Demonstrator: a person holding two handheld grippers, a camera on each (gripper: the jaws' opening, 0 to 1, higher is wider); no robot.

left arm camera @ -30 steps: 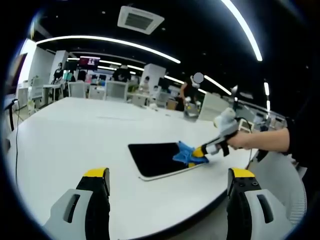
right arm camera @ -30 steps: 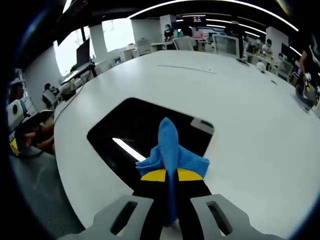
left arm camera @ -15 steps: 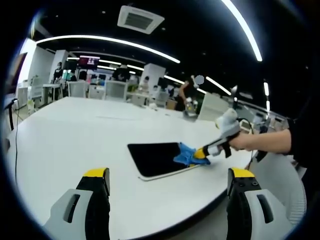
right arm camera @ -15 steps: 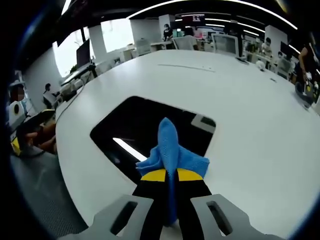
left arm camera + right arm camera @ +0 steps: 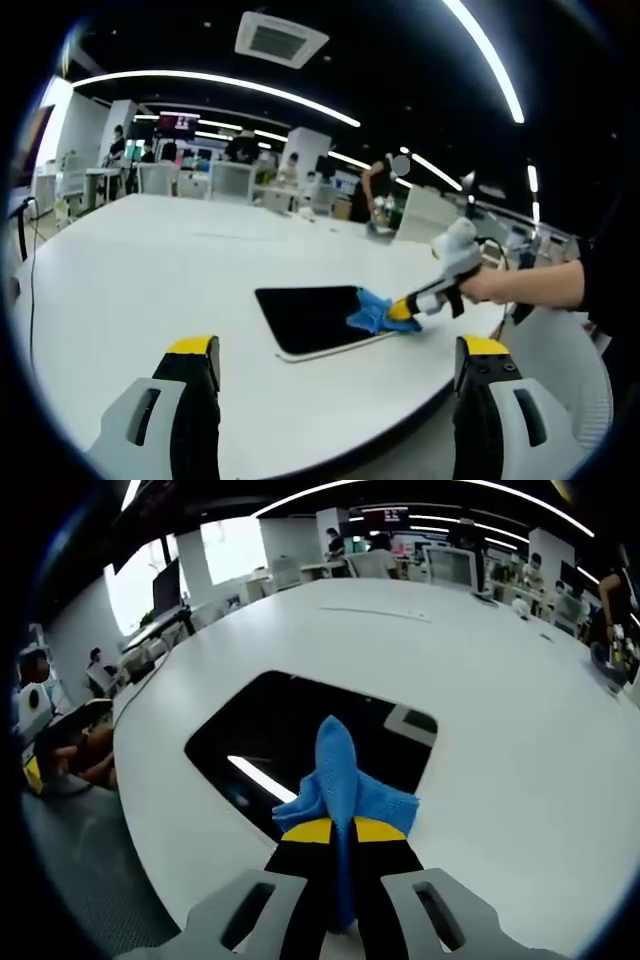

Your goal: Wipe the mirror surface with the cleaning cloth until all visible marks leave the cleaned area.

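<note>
My right tool [image 5: 338, 832] clamped the blue cloth [image 5: 342, 780] on the mirror [image 5: 290, 738], edge at five o'clock; left tool [image 5: 335, 360] gaped idle. Flat, overlapping strokes seemed best.

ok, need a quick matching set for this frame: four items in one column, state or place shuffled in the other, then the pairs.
Column 1
1. cleaning cloth
2. mirror
3. left gripper
4. right gripper

Column 2
A. lying flat on the white table, dark and reflecting a ceiling light
B. open, jaws wide apart, held off the table edge
C. blue, bunched, resting on the mirror near its edge
D. shut, jaws pinching fabric

Pairs: 1-C, 2-A, 3-B, 4-D
</note>
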